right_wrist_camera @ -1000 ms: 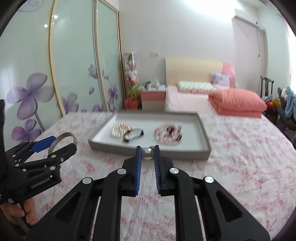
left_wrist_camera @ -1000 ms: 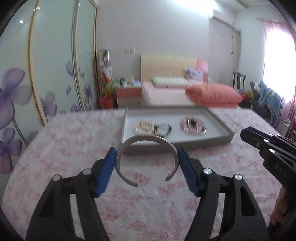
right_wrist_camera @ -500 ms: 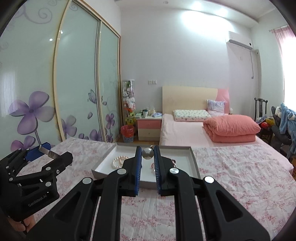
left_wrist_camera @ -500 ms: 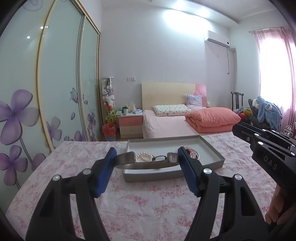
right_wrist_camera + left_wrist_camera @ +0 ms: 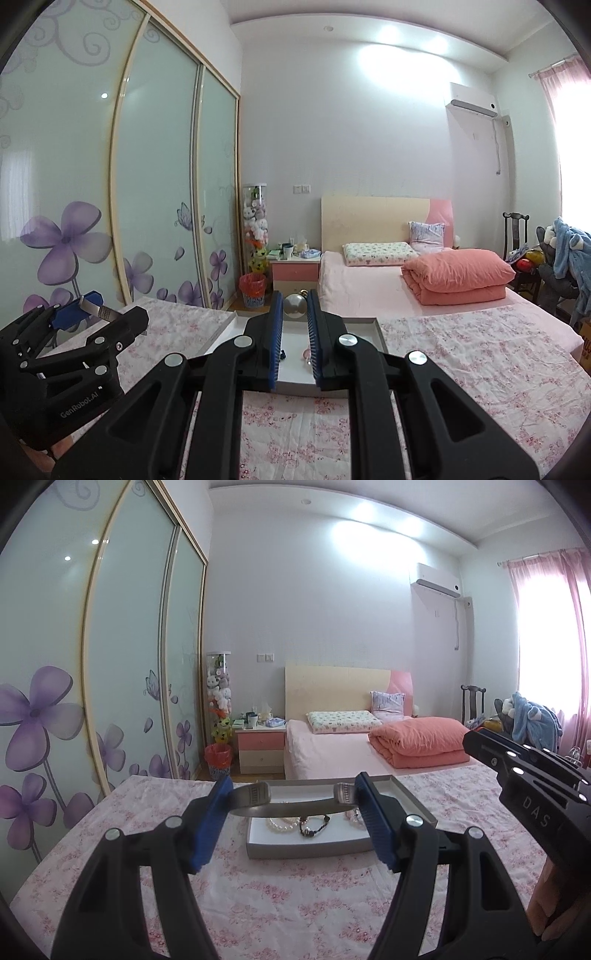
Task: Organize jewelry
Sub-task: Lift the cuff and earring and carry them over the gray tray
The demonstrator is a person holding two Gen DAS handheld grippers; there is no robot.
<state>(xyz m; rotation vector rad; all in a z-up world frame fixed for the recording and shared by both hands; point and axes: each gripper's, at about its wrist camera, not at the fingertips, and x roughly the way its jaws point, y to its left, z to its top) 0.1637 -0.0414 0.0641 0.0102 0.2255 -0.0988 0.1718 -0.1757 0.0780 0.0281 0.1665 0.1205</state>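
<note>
My left gripper (image 5: 293, 794) is shut on a silver cuff bracelet (image 5: 295, 806), its open ends turned away from me, held above the floral bedspread. Beyond it lies a grey tray (image 5: 306, 847) with a pearl bracelet (image 5: 279, 823), a dark beaded bracelet (image 5: 314, 821) and a pinkish piece half hidden by the right finger. My right gripper (image 5: 295, 304) is shut on a small silver ball pendant (image 5: 294, 305), raised over the same tray (image 5: 295, 386). Each gripper shows at the edge of the other's view: the left gripper (image 5: 88, 314) at the lower left, the right gripper (image 5: 517, 771) at the right.
The pink floral bedspread (image 5: 280, 897) spreads all around the tray. Behind stand a bed with a folded orange quilt (image 5: 417, 744), a pink nightstand (image 5: 260, 747), a red waste bin (image 5: 218, 760) and sliding wardrobe doors (image 5: 92, 686) on the left. A chair with clothes (image 5: 561, 266) is at the right.
Both grippers have risen and tilted up, so the tray sits lower in both views and more of the room shows. The cuff and the pendant stay held.
</note>
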